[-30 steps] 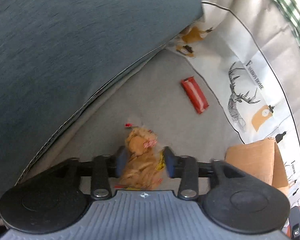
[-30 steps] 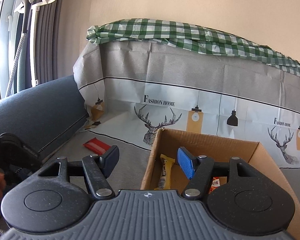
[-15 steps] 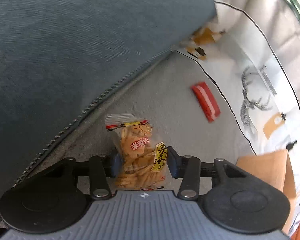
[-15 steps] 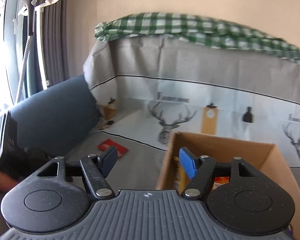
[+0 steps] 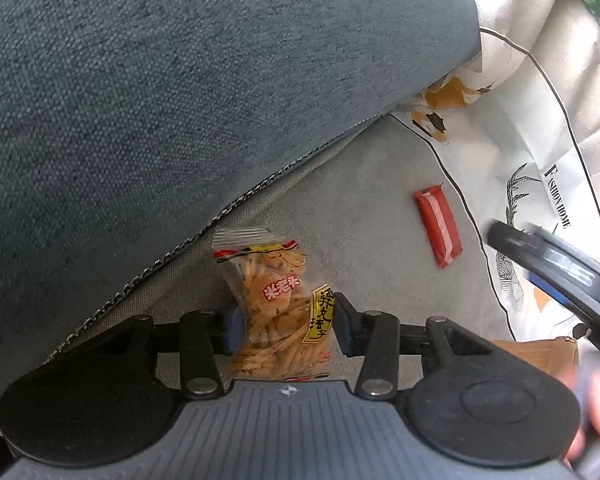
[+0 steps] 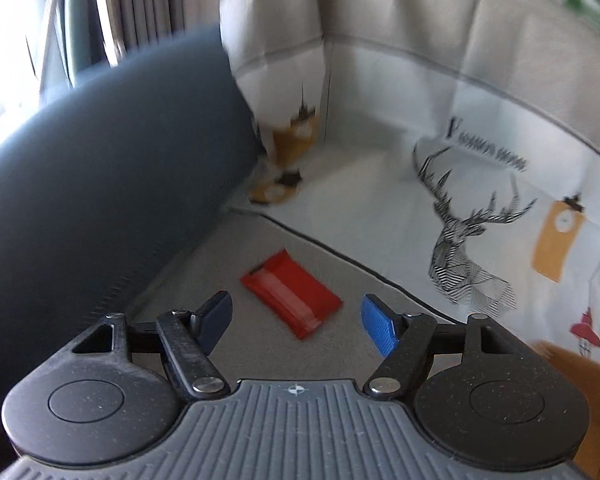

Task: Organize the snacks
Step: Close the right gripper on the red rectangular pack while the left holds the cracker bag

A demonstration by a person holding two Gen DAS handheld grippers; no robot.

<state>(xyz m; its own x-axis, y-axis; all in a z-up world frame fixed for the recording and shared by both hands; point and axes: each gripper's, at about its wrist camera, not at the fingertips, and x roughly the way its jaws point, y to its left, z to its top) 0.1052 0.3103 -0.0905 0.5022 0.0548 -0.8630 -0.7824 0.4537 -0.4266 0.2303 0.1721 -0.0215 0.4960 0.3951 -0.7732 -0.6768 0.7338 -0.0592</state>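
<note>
You are pinching the clear bag of yellow snack sticks (image 5: 278,312) in your left gripper (image 5: 284,326) beside the blue cushion (image 5: 180,80) — ready for boxing, presumably — while your right gripper (image 6: 296,320) is opening empty above the red packet (image 6: 292,294) lying on the grey cover (image 6: 228,256).

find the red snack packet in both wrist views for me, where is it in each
Left wrist view: the red snack packet lies right of centre on the grey cover, beyond the held bag of sticks.
Right wrist view: it lies just ahead, low and central, between the opening jaws, untouched.
Shared landmark: the deer print on the white cloth, right of the packet in both.
</note>
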